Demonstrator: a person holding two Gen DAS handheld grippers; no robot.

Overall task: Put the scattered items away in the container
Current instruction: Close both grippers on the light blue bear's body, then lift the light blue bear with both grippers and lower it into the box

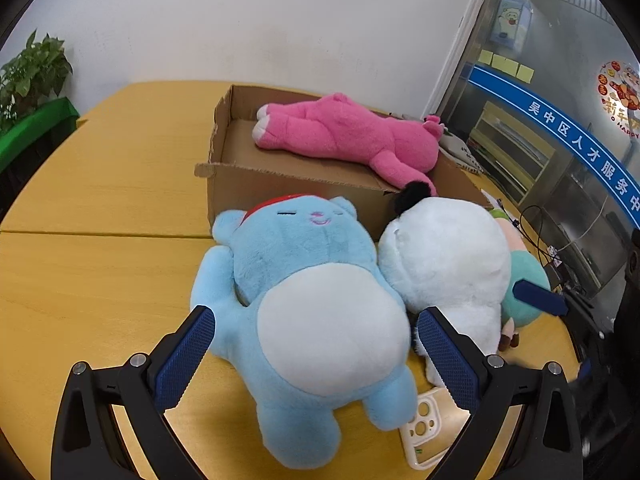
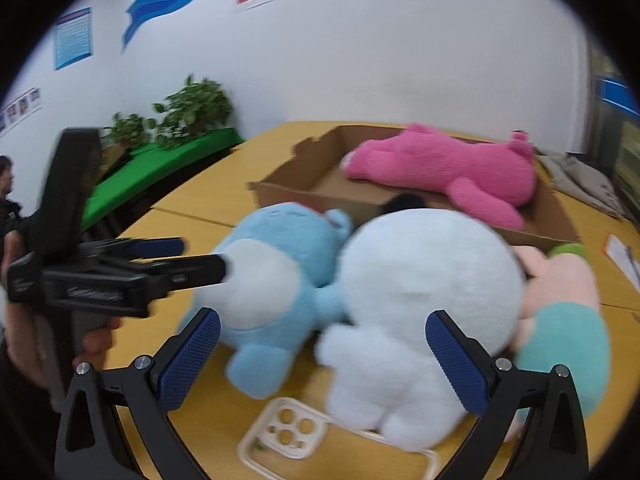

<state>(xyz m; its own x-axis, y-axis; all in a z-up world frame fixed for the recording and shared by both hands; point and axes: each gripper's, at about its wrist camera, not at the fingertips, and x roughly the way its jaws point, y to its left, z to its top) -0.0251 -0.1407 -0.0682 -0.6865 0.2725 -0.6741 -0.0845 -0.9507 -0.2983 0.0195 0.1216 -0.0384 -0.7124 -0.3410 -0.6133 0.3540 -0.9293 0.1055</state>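
While the blue plush (image 1: 312,320) lies on its back on the yellow table (image 1: 100,272), its white belly up and its head toward the cardboard box (image 1: 296,194), the left gripper (image 1: 316,354) sits over it with both fingers spread wide, one on either side of the belly and gripping nothing. Pressed against the blue plush's side is the white plush (image 1: 448,264), round and pale, with a black tuft at its top near the box wall. The right gripper (image 2: 322,356) is likewise splayed open, its blue pads flanking the white plush's lower body (image 2: 404,320) without pinching it (this view is blurred, so actual contact cannot be judged). A pastel plush (image 2: 560,320) in pink and teal lies just beside the white one, on the far side from the blue plush. A cream phone case (image 1: 424,428) lies flat on the table, partly tucked under the feet of the two toys. Inside the open box, a pink plush (image 1: 348,136) lies stretched out lengthwise, one limb draped toward the near wall. Seen from the right wrist view, the left gripper's black body (image 2: 120,276) is held in a hand at the left edge, pointing at the blue plush's belly. Potted plants (image 2: 192,112) stand on a green-covered surface by the white wall.
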